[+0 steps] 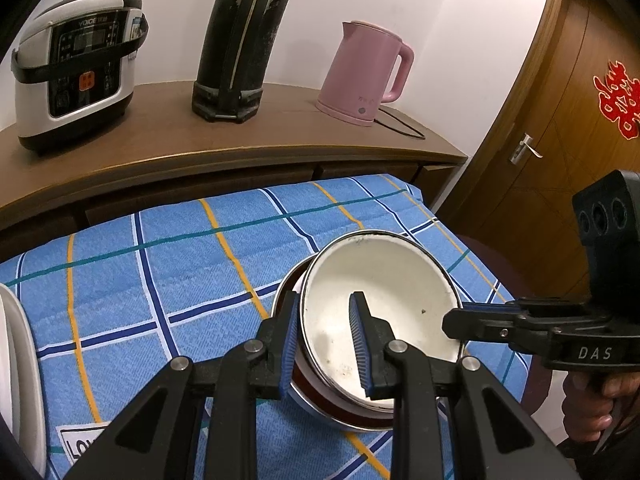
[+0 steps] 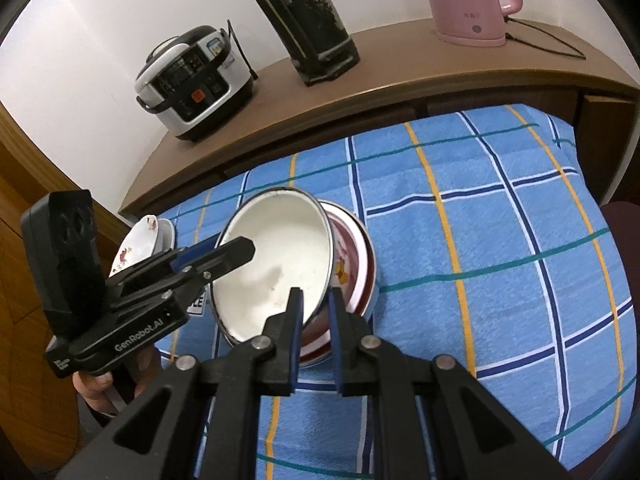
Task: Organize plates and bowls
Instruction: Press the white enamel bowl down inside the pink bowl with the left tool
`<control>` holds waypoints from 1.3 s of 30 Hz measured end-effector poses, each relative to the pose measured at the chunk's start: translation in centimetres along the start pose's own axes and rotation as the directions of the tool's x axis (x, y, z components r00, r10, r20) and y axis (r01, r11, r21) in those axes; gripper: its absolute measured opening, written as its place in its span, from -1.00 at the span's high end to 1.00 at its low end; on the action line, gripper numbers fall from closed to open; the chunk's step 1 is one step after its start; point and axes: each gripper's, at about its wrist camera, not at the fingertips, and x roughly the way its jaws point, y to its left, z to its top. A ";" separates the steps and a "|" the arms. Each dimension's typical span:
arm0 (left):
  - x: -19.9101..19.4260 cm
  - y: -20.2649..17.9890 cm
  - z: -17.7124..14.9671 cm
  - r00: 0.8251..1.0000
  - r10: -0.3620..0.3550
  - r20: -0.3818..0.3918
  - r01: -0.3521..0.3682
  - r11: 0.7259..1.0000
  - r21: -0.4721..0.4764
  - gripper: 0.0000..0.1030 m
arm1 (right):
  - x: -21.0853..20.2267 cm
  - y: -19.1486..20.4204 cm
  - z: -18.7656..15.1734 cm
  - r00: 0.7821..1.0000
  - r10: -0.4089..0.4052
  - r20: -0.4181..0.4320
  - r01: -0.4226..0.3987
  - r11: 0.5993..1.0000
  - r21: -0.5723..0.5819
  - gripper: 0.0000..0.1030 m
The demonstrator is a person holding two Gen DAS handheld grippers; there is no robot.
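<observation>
A white enamel bowl with a dark rim sits tilted inside a red-patterned enamel bowl on the blue checked cloth. My left gripper straddles the white bowl's near-left rim, one finger inside, one outside, jaws closed on it. My right gripper straddles the opposite rim of the white bowl, and the red bowl shows beside it. Each gripper shows in the other view, the right one and the left one. Two white floral plates lie at the cloth's far left.
A wooden sideboard behind the cloth carries a rice cooker, a black thermos and a pink kettle with its cord. A wooden door stands to the right. A white plate edge shows at left.
</observation>
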 end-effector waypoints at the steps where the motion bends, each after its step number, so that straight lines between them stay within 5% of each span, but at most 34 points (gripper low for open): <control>1: 0.0 0.0 0.0 1.000 -0.001 -0.001 0.001 1.000 0.000 0.47 | 0.0 0.1 0.0 1.000 -0.006 0.000 0.006 1.000 -0.006 0.76; 32: 0.1 0.0 0.0 1.000 -0.005 -0.007 0.005 1.000 0.012 0.47 | -0.3 0.7 0.2 0.999 -0.044 0.002 0.044 0.997 -0.056 0.71; 39: -0.3 -0.1 0.0 1.000 0.001 0.008 -0.001 1.000 0.021 0.47 | -0.9 0.9 0.0 0.997 -0.076 0.026 0.078 0.993 -0.085 0.56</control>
